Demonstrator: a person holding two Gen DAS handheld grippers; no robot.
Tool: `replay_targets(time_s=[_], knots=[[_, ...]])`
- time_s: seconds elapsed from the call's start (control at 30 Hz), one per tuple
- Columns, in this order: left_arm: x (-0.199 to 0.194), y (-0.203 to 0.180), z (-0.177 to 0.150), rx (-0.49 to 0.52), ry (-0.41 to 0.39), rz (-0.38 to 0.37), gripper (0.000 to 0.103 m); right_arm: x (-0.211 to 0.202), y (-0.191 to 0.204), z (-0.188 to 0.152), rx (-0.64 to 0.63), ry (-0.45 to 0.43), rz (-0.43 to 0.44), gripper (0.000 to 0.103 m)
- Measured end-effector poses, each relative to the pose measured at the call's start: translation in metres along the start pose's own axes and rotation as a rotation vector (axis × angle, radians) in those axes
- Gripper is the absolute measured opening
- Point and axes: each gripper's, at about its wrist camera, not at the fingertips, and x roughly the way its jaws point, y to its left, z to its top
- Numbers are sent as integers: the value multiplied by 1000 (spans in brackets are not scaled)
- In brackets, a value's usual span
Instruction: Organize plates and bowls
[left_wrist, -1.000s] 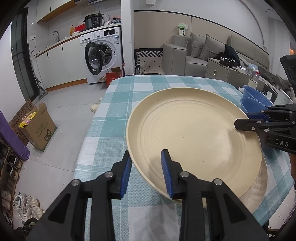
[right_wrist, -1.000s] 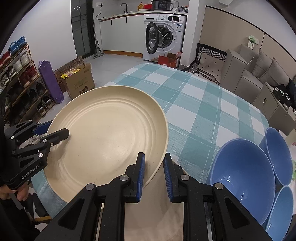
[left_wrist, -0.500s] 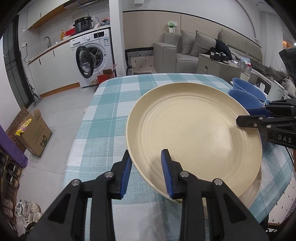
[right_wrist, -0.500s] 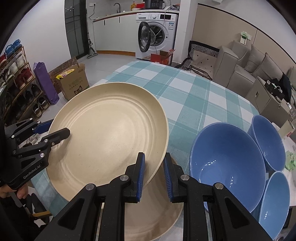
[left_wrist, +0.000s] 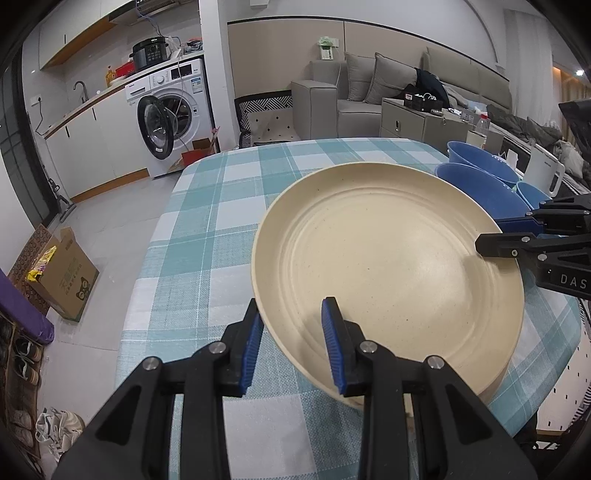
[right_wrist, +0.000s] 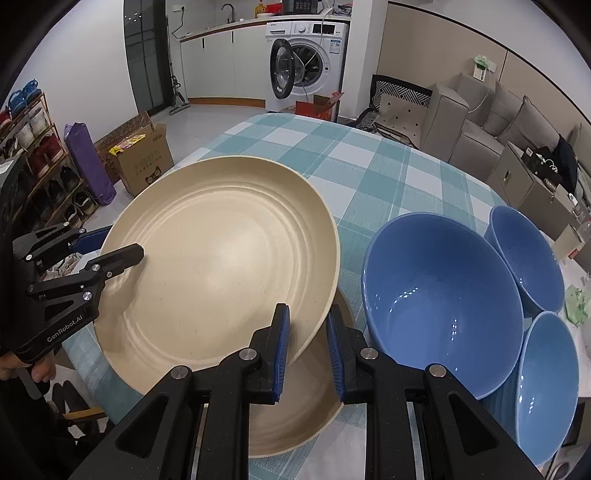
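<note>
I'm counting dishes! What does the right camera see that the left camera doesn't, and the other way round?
Only the right camera shows all of a second cream plate lying under the lifted one, plus the shoe rack. Only the left shows a white jug. Both show the lifted cream plate, gripped by the left tool and right tool, the blue bowls and the washing machine.

Background: open-plan kitchen and lounge around the table

Teal-and-white checked tablecloth covers the table. White front-load washing machine, door swung open, under the counter; black multicooker sits on top of it. Sink tap on the counter to its left. Red box on the floor by the washer. Open cardboard box with yellow packaging, purple bag beside it, shoe rack against the wall. Grey sofa with cushions, white kettle at the table's far edge.
</note>
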Motion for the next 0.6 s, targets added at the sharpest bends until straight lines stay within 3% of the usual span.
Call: replay_targets(time_s=[0.6], knots=[[5,-15,-8,60,38,3,31,7,-3,-29,41,33,11,21]])
